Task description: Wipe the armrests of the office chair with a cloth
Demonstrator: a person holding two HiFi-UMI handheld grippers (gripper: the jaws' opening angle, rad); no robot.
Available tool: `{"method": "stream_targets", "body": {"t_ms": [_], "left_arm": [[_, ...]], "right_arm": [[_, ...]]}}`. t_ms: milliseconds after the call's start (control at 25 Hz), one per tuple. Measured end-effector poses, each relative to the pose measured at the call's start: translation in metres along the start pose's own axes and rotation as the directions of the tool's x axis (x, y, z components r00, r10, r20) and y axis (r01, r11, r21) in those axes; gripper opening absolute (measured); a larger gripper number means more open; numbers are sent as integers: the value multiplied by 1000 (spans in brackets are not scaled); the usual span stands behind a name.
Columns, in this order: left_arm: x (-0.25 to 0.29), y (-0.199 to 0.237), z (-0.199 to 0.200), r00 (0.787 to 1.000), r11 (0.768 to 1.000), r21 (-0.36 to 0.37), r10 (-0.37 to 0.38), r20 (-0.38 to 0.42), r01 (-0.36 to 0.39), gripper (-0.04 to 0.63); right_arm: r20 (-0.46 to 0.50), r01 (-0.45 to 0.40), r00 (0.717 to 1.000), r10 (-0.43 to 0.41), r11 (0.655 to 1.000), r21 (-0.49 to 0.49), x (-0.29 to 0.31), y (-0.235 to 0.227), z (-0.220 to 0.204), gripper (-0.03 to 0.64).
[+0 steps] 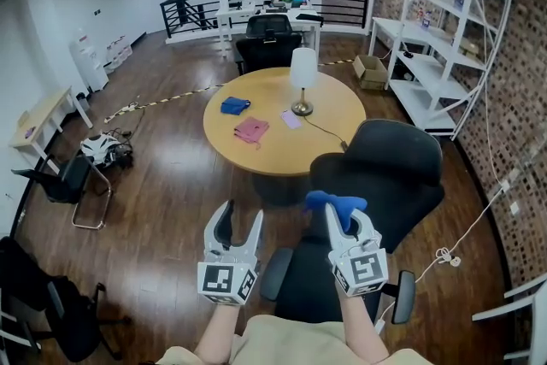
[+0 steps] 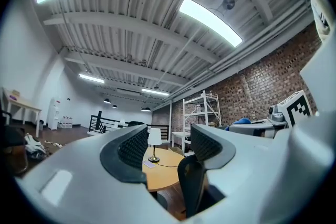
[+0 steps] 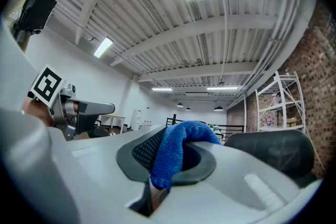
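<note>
Blue cloth pinched in right gripper | left gripper spread, empty | office chair below

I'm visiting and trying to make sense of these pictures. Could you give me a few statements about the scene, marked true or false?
The right gripper holds a blue cloth. True.
The left gripper grips a pink cloth. False: its jaws stand apart, empty; the pink cloth lies on the round table.
The lamp stands on the floor. False: it stands on the table.
A black office chair stands beside the table. True.
</note>
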State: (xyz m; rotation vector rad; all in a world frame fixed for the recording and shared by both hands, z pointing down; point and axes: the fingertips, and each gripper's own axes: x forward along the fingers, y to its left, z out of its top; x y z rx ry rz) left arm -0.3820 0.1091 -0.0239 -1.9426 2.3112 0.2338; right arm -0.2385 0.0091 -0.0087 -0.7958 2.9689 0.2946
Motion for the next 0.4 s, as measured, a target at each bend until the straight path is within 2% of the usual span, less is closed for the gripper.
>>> {"method": "stream_targets", "body": {"t_ms": [400], "left_arm": [[-2, -5, -1, 1000, 1000, 14, 3, -4, -3, 238]], "right_arm": [[31, -3, 1000, 3, 1000, -8, 4, -13, 5, 18]]}}
